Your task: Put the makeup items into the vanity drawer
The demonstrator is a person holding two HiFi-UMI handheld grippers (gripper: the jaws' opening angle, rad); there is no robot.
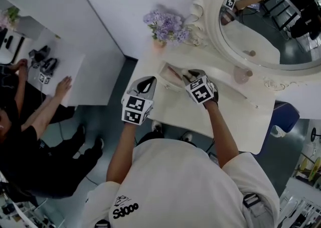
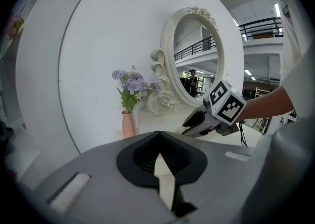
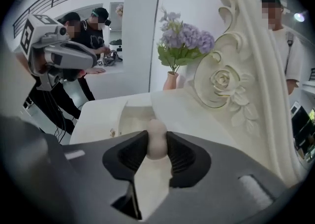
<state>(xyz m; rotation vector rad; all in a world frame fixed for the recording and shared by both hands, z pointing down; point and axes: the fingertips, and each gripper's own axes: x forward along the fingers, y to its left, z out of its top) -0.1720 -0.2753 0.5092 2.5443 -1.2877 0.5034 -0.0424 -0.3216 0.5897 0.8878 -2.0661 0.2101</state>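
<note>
The white vanity's drawer stands pulled out, with a few pale items lying inside. My right gripper hangs over the drawer's right end. In the right gripper view its pads press on both sides of a beige egg-shaped makeup sponge, above the open drawer. My left gripper hovers at the drawer's left front corner. In the left gripper view its jaws meet at the tips with nothing between them, and the right gripper shows ahead of them.
A pink vase of purple flowers stands at the vanity's back left, next to the ornate oval mirror. A small pinkish jar sits on the tabletop to the right. People work at a white table on the left.
</note>
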